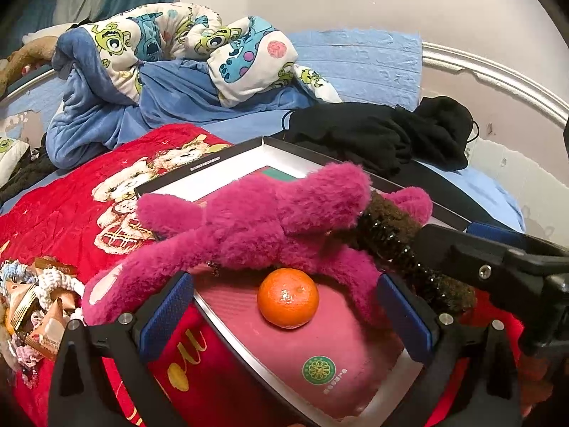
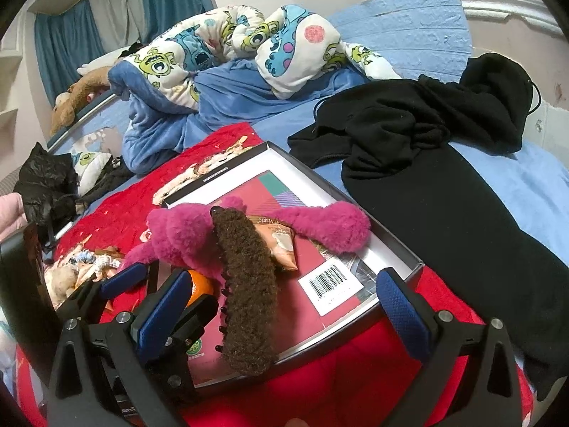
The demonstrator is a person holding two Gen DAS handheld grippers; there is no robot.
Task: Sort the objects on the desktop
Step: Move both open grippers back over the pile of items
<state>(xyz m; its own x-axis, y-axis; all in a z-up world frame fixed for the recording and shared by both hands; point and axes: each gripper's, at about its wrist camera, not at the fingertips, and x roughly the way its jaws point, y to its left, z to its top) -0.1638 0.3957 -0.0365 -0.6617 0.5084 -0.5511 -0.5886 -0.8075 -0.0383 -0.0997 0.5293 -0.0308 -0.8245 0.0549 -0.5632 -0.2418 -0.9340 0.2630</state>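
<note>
A shallow black-rimmed box (image 1: 199,172) (image 2: 398,249) lies on a red blanket. Inside it are a magenta plush toy (image 1: 256,220) (image 2: 181,231), an orange (image 1: 288,298) (image 2: 201,286), a brown fuzzy hair claw (image 1: 409,249) (image 2: 249,295) and a snack packet (image 2: 281,245). My left gripper (image 1: 288,309) is open, its blue pads either side of the orange, not touching it. My right gripper (image 2: 281,306) is open and empty above the hair claw at the box's near edge; it also shows in the left wrist view (image 1: 498,259).
A pile of snack packets and crocheted items (image 1: 32,306) (image 2: 89,267) lies left of the box. Black clothing (image 1: 384,135) (image 2: 444,163) lies right of it. A cartoon-print duvet (image 1: 170,53) (image 2: 220,46) is bunched behind. A black bag (image 2: 46,185) sits at far left.
</note>
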